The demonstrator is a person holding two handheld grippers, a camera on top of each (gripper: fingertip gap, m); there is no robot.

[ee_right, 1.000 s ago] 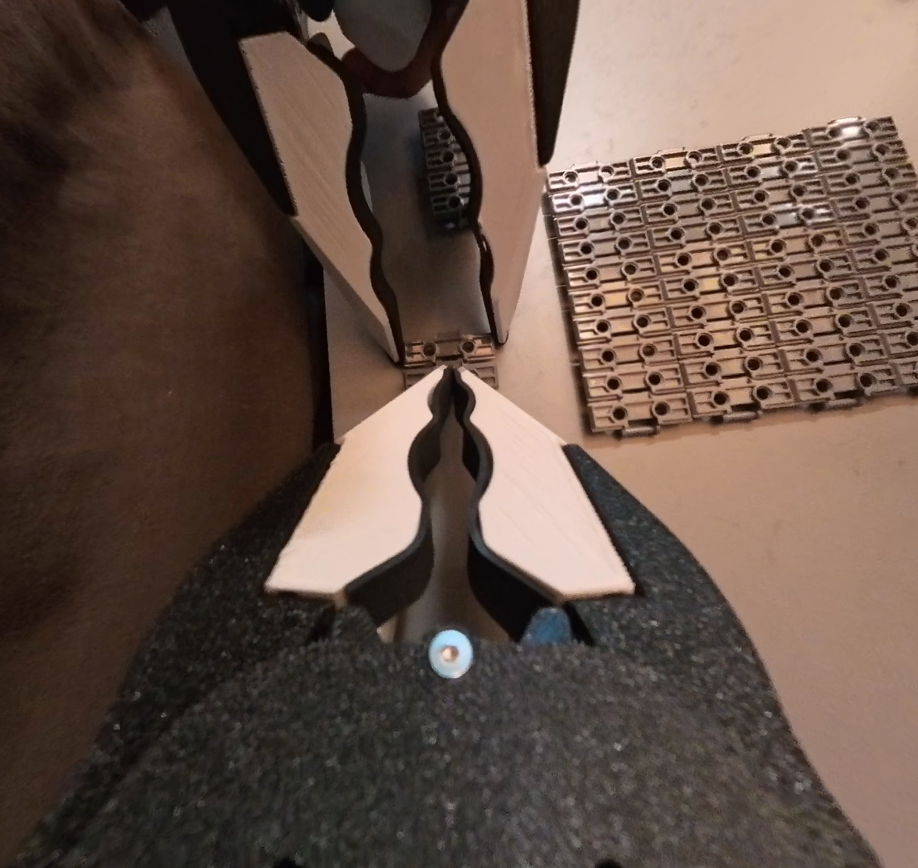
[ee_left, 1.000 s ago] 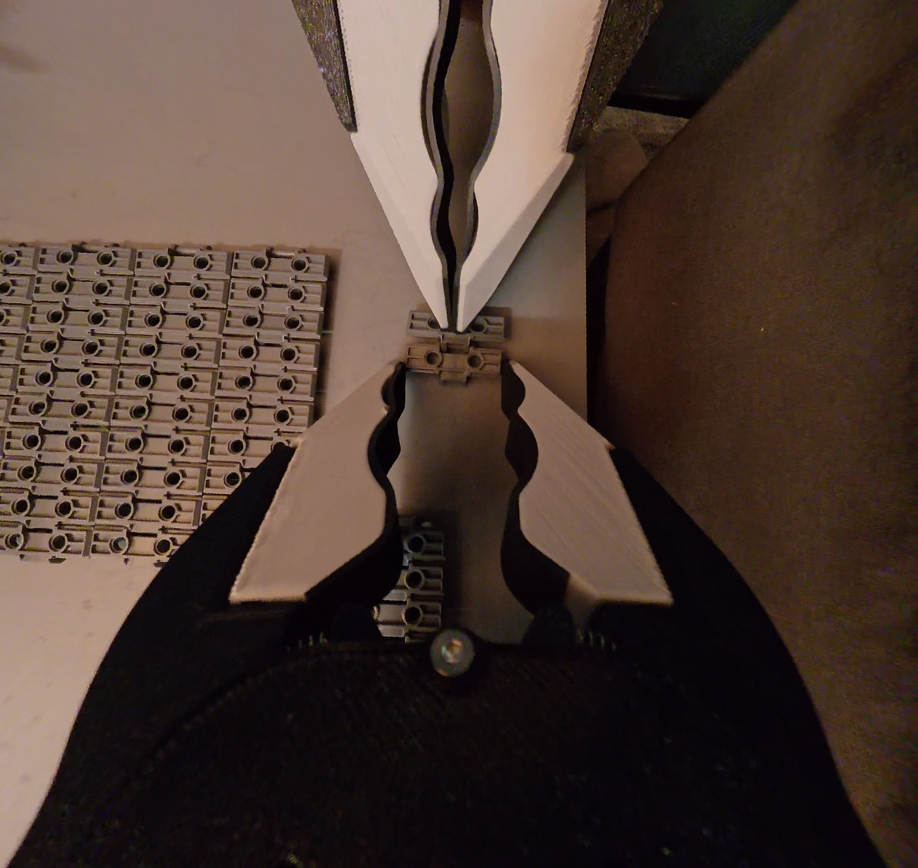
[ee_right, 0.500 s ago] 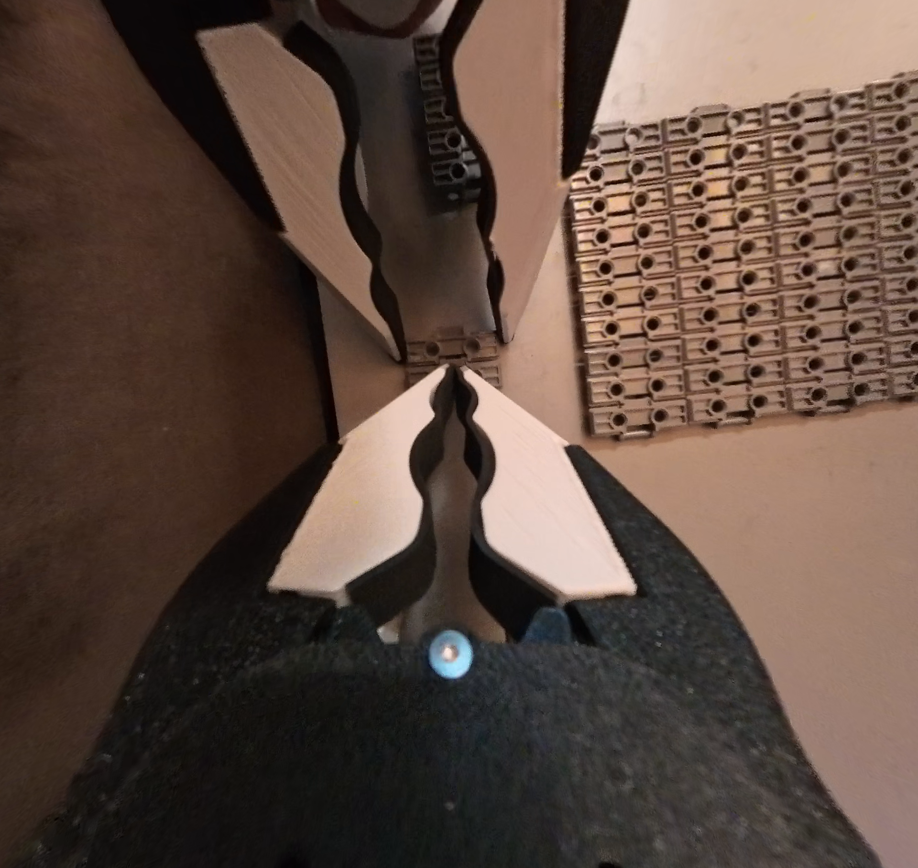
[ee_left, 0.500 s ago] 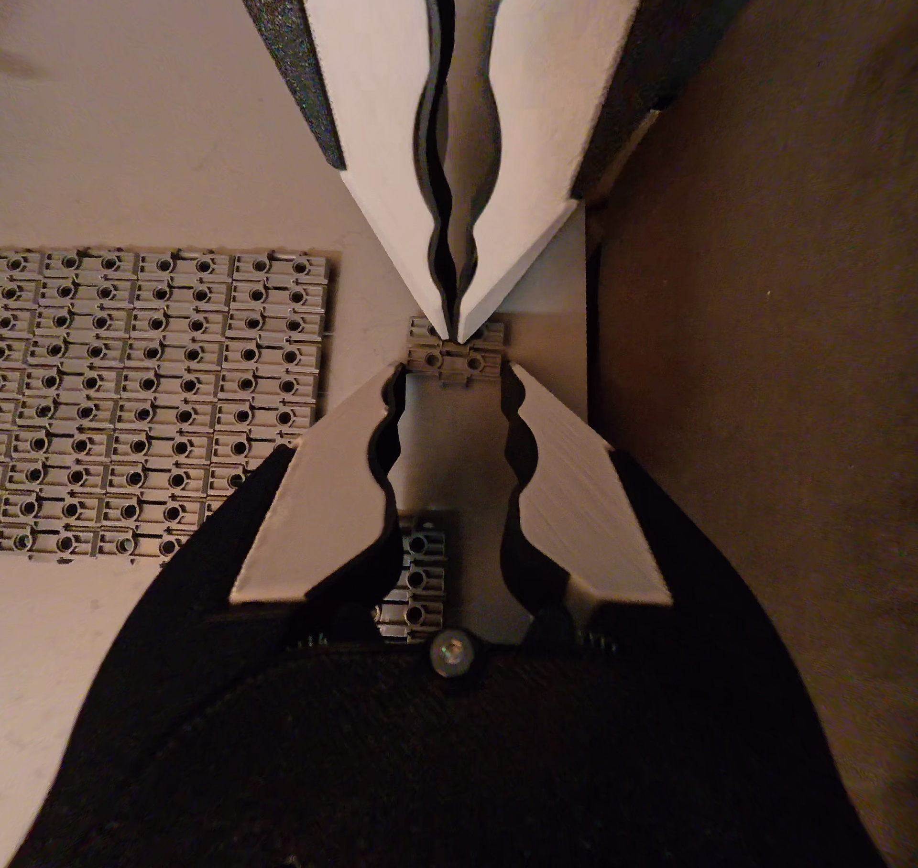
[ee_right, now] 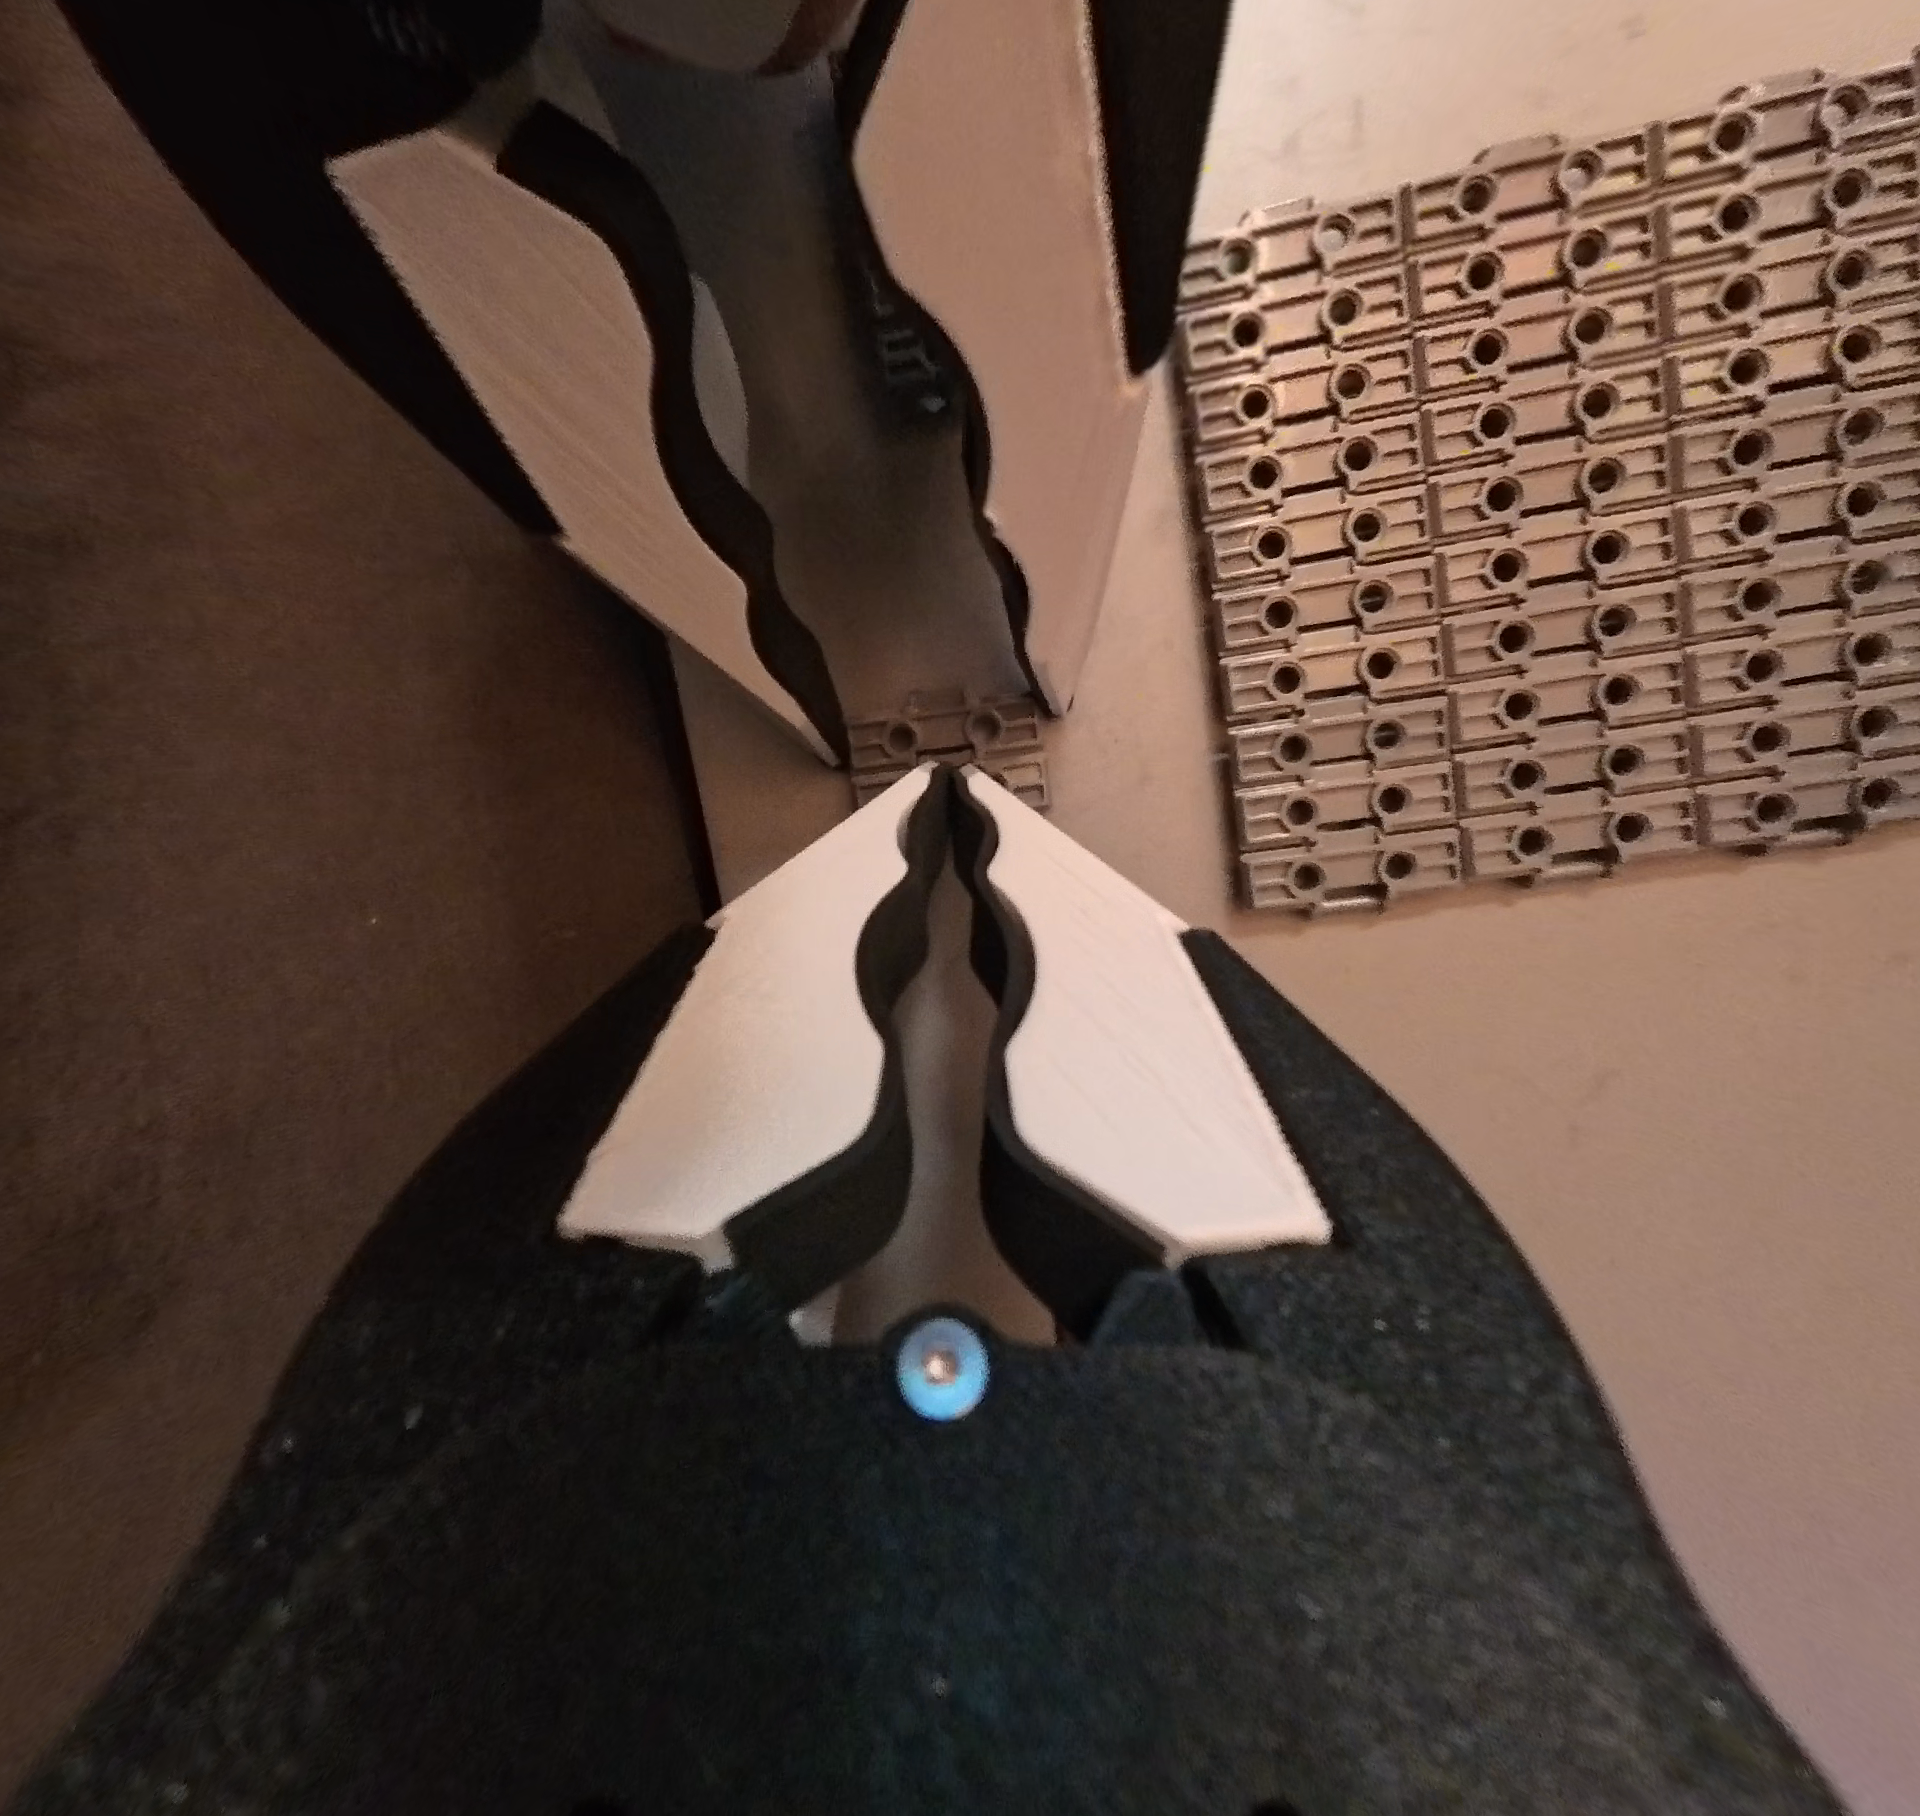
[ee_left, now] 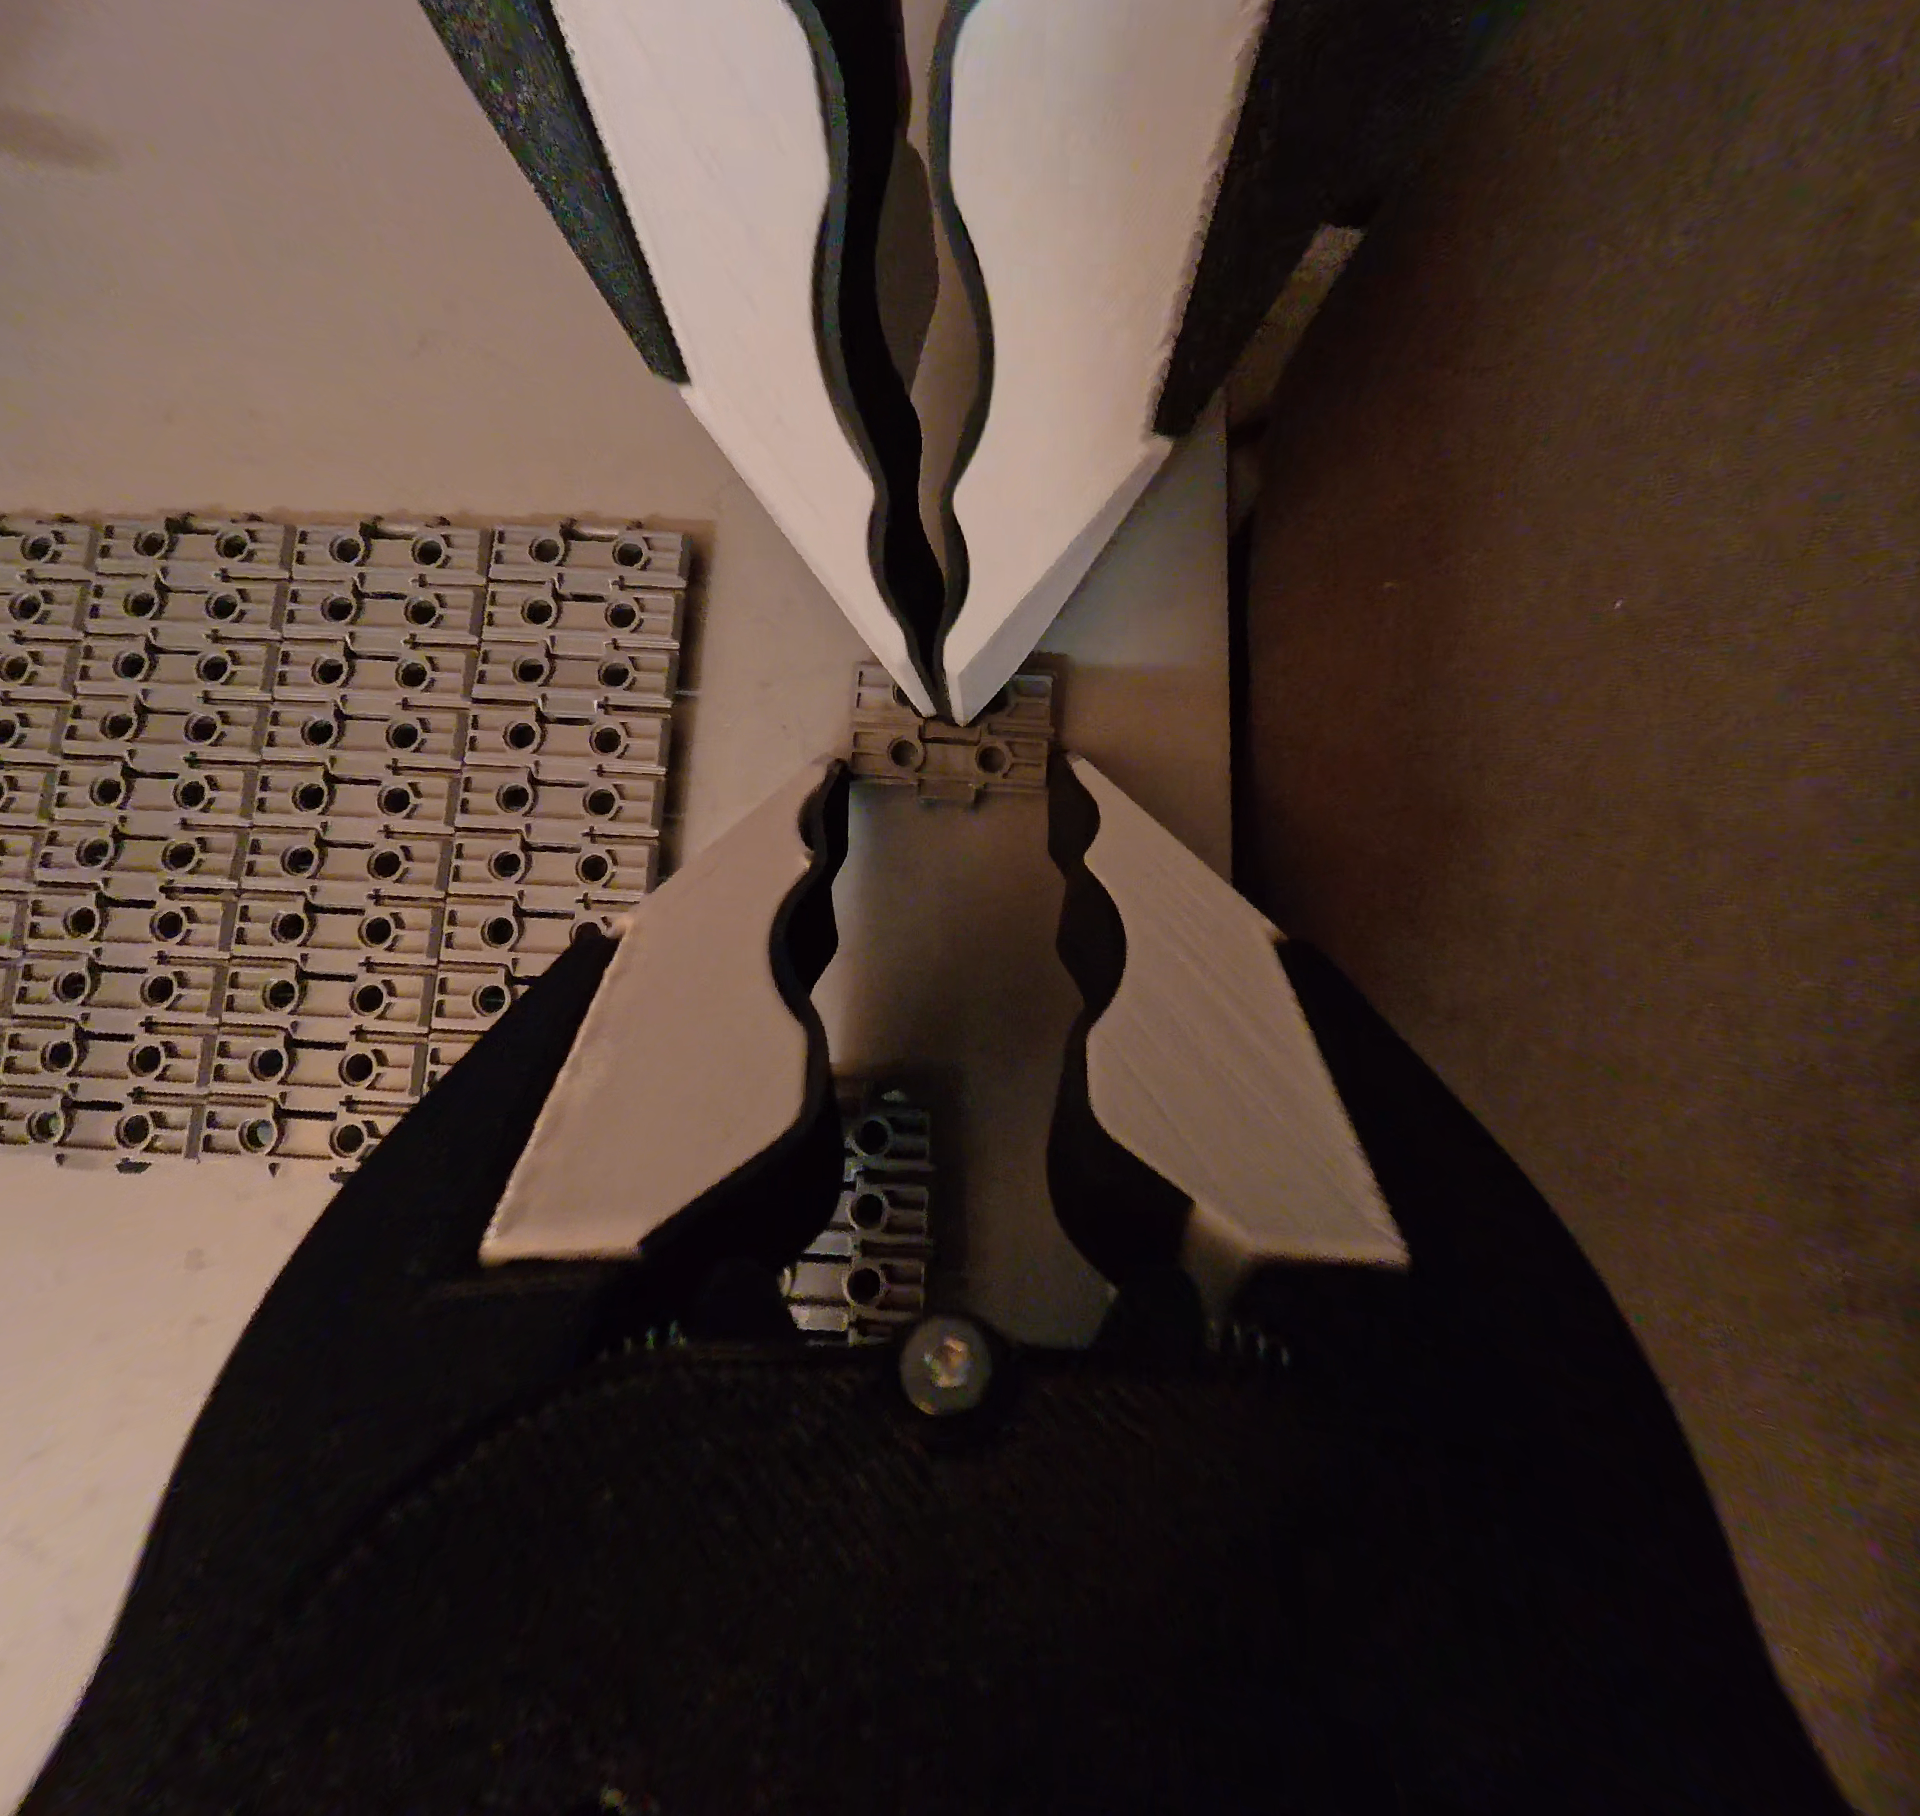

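A small grey two-row link piece [ee_left: 951,758] lies on a grey plate [ee_left: 1153,727] at the table's edge. My left gripper [ee_left: 951,767] spans the piece, one fingertip against each end of its near row. My right gripper [ee_left: 940,712] comes in from the opposite side, shut, with its tips down on the middle of the far row. I cannot tell whether it pinches a rib there. In the right wrist view my right gripper [ee_right: 940,777] covers part of the piece [ee_right: 951,732], and the left gripper's fingers [ee_right: 790,665] flank it.
A large mat of joined grey links [ee_left: 312,831] lies on the beige table [ee_left: 260,260], also in the right wrist view [ee_right: 1610,519]. A short stack of links [ee_left: 873,1216] sits under my left gripper. A brown surface [ee_left: 1558,831] borders the plate. Left and right tips are no more than a few centimetres apart.
My right gripper has drawn in closer over the piece, so the left gripper and the mat loom larger in its view. My left gripper has barely moved. Both grips look the same.
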